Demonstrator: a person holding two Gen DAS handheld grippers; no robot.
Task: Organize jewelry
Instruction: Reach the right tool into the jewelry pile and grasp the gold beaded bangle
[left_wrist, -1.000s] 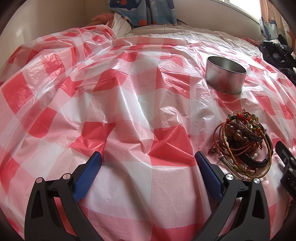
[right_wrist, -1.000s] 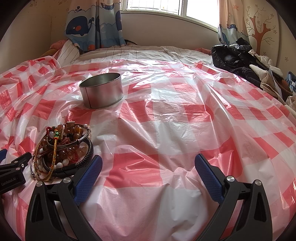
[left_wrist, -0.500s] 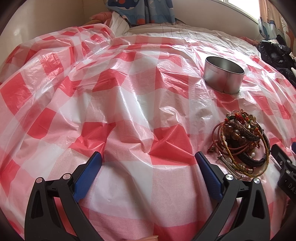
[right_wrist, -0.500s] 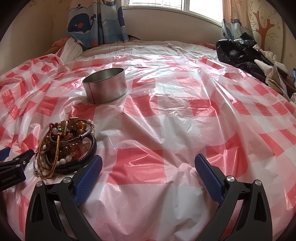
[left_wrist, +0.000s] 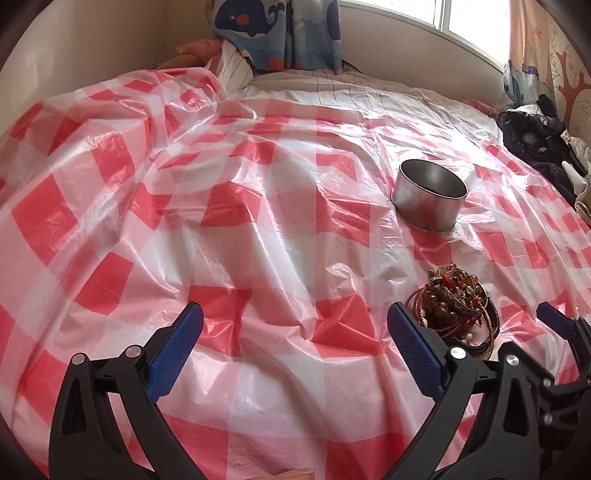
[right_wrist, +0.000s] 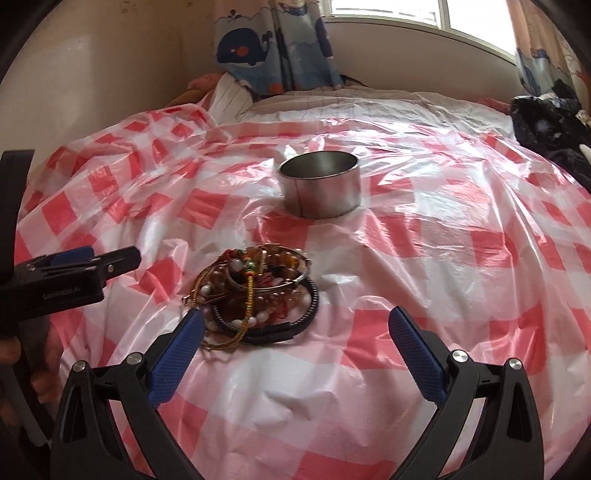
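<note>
A tangled pile of bracelets and bead strings (right_wrist: 258, 291) lies on the red-and-white checked plastic sheet (right_wrist: 424, 258), just ahead of my right gripper's left finger. Behind the pile stands a round, empty metal tin (right_wrist: 320, 189). My right gripper (right_wrist: 295, 347) is open with nothing between its fingers. In the left wrist view the same pile (left_wrist: 456, 302) sits just right of my open left gripper (left_wrist: 295, 339), and the tin (left_wrist: 428, 194) stands farther back. The left gripper shows from the side in the right wrist view (right_wrist: 92, 266).
The sheet covers a bed and is wrinkled, with folds at the far left. Dark clothes (right_wrist: 550, 125) are heaped at the bed's right edge. A whale-print curtain (right_wrist: 273, 40) and a window lie behind. A wall runs along the left.
Both grippers have pulled back and tilted up, so more of the room shows. My right gripper has swung left and the jewelry pile now lies nearer its middle. Both stay open.
</note>
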